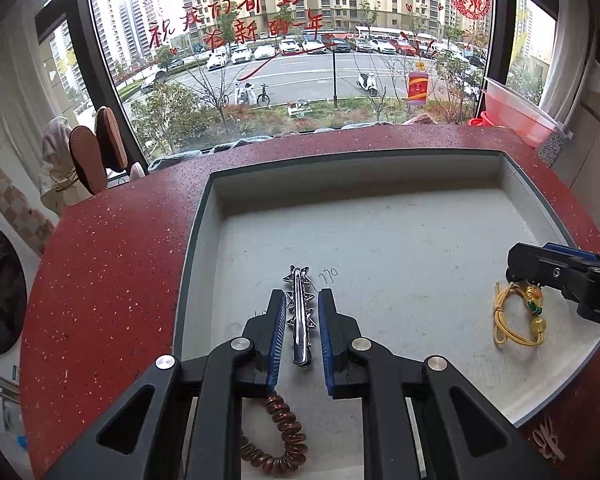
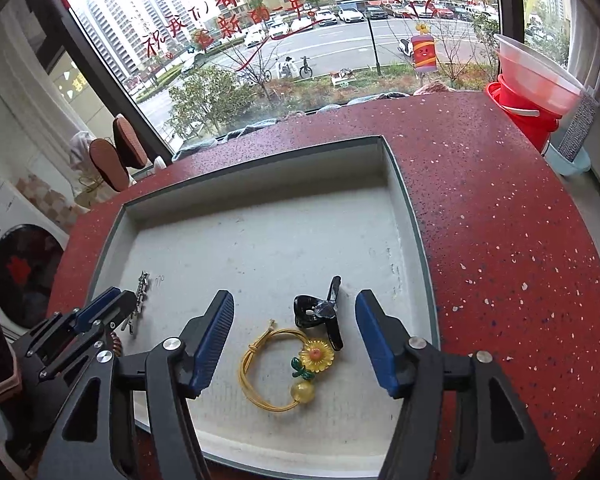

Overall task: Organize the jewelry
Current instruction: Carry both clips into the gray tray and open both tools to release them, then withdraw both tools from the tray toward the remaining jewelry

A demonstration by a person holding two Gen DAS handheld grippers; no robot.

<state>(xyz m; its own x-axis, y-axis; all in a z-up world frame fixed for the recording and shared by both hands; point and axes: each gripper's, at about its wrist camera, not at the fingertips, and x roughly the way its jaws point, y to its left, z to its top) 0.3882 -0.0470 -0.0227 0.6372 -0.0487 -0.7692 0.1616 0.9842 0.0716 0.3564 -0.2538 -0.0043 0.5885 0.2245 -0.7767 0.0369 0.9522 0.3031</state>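
A shallow grey tray (image 1: pixel 204 216) (image 2: pixel 112 236) lies on the red counter. A silver spiked hair clip (image 1: pixel 299 312) lies in it between the fingers of my left gripper (image 1: pixel 302 300), which is open around it without touching. A copper spiral hair tie (image 1: pixel 278 436) lies under that gripper. My right gripper (image 2: pixel 294 312) is open above a yellow sunflower hair tie (image 2: pixel 278 364) (image 1: pixel 518 316) and a black claw clip (image 2: pixel 320 312). The silver clip also shows in the right wrist view (image 2: pixel 140 296) beside the left gripper (image 2: pixel 104 312).
The red speckled counter (image 1: pixel 112 264) (image 2: pixel 500 240) surrounds the tray. A red bucket with a clear bowl (image 2: pixel 532 92) stands at the back right. Slippers (image 1: pixel 96 152) hang at the left by the window. A pink hair tie (image 1: pixel 548 440) lies on the counter outside the tray.
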